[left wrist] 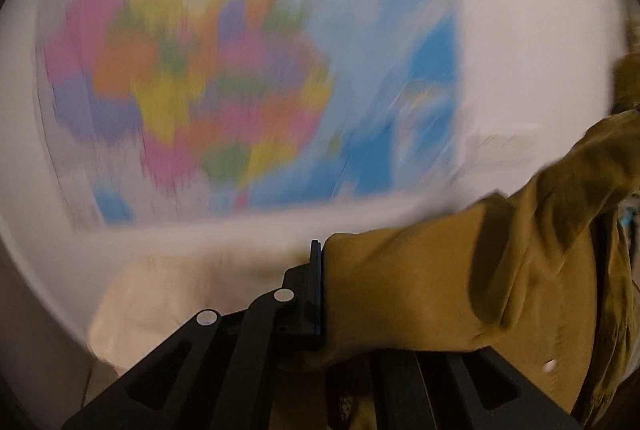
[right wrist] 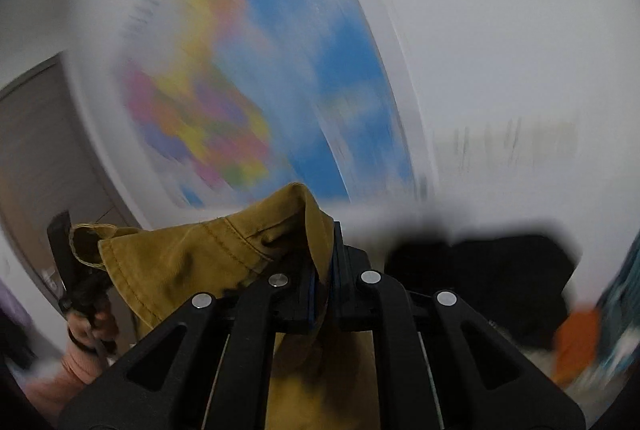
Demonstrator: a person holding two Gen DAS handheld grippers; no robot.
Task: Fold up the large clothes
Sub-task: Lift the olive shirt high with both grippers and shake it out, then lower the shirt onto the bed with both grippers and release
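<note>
- In the left wrist view, we are seeing the left gripper (left wrist: pixel 320 294) with its jaws pressed together on an edge of the mustard garment (left wrist: pixel 460 290), which is draping away to the right and down past the frame.
- Behind it, a coloured wall map (left wrist: pixel 240 70) is smearing badly, so the background is telling us little; a pale cream shape (left wrist: pixel 160 302) at lower left is too blurred to name.
- We are judging that the cloth is being held up in the air here, not lying on any surface we can see.
- In the right wrist view, we are seeing the right gripper (right wrist: pixel 330 270) clamped on a stitched hem of the same garment, with cloth bunching to the left and hanging down between the linkages.
- At the far left, the other gripper, in a hand (right wrist: pixel 90 326), is holding the garment's far corner, so the fabric is spanning between the two tools.
- A dark heap (right wrist: pixel 480 270) and something orange (right wrist: pixel 576 342) are lying lower right, too smeared to identify.
- To do this step well, we are thinking both clamps should be kept firm, the two held edges drawn level and taut, and the cloth shaken flat before lowering it, clear of that heap.
</note>
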